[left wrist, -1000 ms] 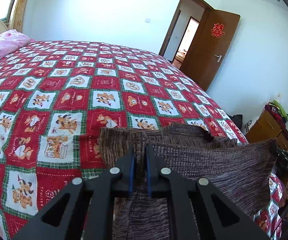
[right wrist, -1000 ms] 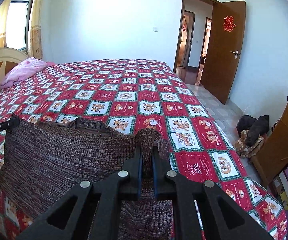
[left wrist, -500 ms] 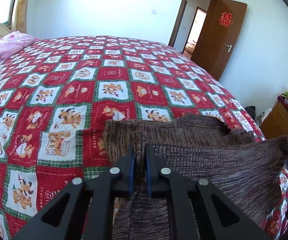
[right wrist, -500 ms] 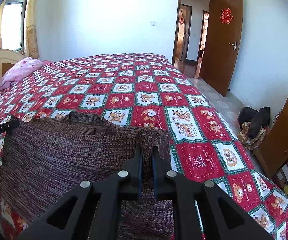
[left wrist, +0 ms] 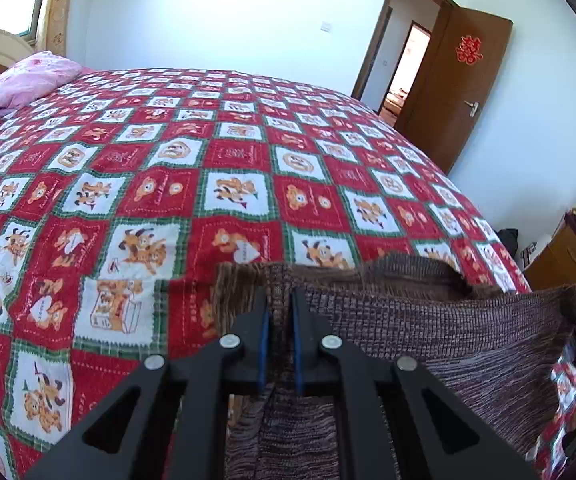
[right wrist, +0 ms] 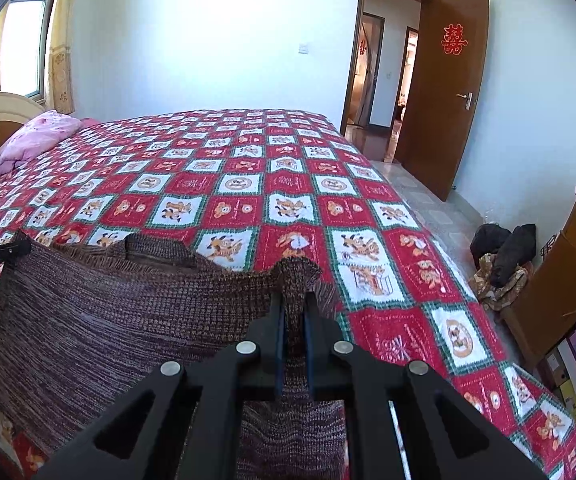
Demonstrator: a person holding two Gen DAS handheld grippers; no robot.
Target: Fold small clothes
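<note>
Mid-fold: your left gripper and right gripper each pinch the brown knit edge; next, lay it flat on the bed.

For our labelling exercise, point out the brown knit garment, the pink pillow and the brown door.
brown knit garment (right wrist: 108,320): right wrist view, stretched front panel.
pink pillow (left wrist: 24,84): left wrist view, its top.
brown door (right wrist: 444,100): right wrist view, door panel.

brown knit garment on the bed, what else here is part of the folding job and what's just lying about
Part of the job:
- brown marled knit garment, stretched between both grippers
- left gripper, shut on one corner
- right gripper, shut on the other corner
- red checked cartoon bedspread, the folding surface

Lying about:
- pink pillow
- dark clothes heap on the floor
- brown wooden door
</note>
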